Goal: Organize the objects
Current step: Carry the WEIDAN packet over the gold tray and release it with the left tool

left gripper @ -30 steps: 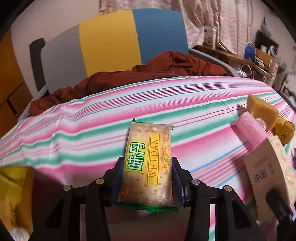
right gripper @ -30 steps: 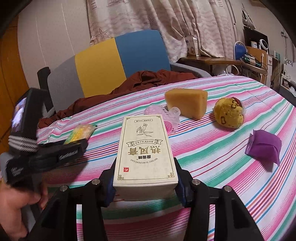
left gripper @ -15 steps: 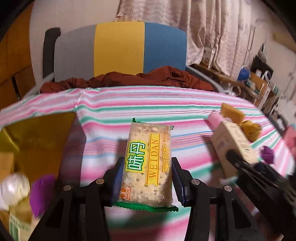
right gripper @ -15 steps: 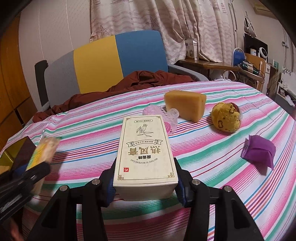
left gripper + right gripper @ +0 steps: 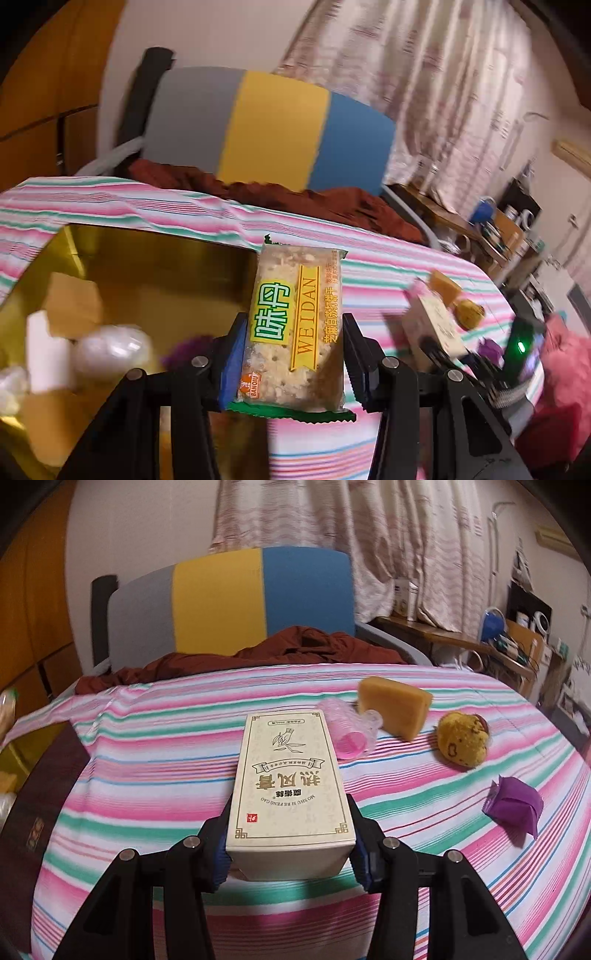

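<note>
My left gripper [image 5: 291, 354] is shut on a Weidan cracker packet [image 5: 295, 325] and holds it above the right edge of a gold-lined box [image 5: 147, 266]. The box holds a white ball [image 5: 110, 350], a white block [image 5: 46, 350], a tan block [image 5: 72, 304] and something purple. My right gripper [image 5: 290, 834] is shut on a cream carton [image 5: 290, 790] with gold print, held over the striped tablecloth [image 5: 184, 775]. The carton also shows in the left wrist view [image 5: 432, 325].
On the cloth lie a pink plastic bottle [image 5: 349, 731], a tan sponge block [image 5: 395, 705], a yellow plush ball [image 5: 461, 742] and a purple pouch [image 5: 515, 805]. A dark box lid [image 5: 40, 812] lies at the left. A chair [image 5: 229, 605] with brown cloth stands behind.
My left gripper has swung left with the cracker packet, from over the cloth to over the gold box. My right gripper has shifted slightly left with the carton.
</note>
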Demonstrator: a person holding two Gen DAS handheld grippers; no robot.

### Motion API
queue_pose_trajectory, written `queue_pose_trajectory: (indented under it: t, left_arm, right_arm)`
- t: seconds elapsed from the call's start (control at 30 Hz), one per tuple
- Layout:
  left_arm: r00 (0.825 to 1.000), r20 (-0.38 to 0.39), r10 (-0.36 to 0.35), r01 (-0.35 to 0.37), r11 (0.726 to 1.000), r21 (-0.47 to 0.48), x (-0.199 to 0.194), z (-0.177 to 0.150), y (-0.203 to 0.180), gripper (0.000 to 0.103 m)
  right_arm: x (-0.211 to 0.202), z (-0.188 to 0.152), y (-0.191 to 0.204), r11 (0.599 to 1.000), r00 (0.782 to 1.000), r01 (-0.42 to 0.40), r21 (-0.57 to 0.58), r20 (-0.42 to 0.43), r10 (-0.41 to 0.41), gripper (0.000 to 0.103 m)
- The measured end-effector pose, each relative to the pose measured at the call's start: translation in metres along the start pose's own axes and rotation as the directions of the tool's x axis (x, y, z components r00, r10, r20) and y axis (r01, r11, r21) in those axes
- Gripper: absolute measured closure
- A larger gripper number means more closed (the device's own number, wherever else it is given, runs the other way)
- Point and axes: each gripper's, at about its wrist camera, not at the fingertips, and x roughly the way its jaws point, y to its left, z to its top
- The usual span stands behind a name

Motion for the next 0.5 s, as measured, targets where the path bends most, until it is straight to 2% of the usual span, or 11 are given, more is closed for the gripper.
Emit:
queue_pose_trajectory:
  t: [0.17,0.3,0.43,0.5]
  left_arm:
    - [0.997,-0.044,0.06,-0.063,0.994,-0.084,0.017,0.017,0.046,0.054]
    - [0.987,-0.103,0.121,-0.136,0.979,-0.15,0.04,0.026,0.083,0.054]
    - [0.977,-0.192,0.092,-0.143,0.951,-0.273,0.058,0.027,0.111,0.054]
    - [0.974,-0.203,0.096,-0.155,0.942,-0.297,0.064,0.03,0.119,0.054]
  right_arm:
    - [-0.005,-0.005,0.014,0.998,1.0,-0.006,-0.058,0.0,0.006,0.051]
    - [-0.006,-0.008,0.022,0.996,1.0,-0.01,-0.087,-0.007,0.009,0.051]
    - [-0.007,-0.011,0.029,0.994,1.0,-0.003,-0.113,-0.008,0.002,0.051]
    - [-0.007,-0.012,0.031,0.993,1.0,0.002,-0.119,-0.01,-0.003,0.051]
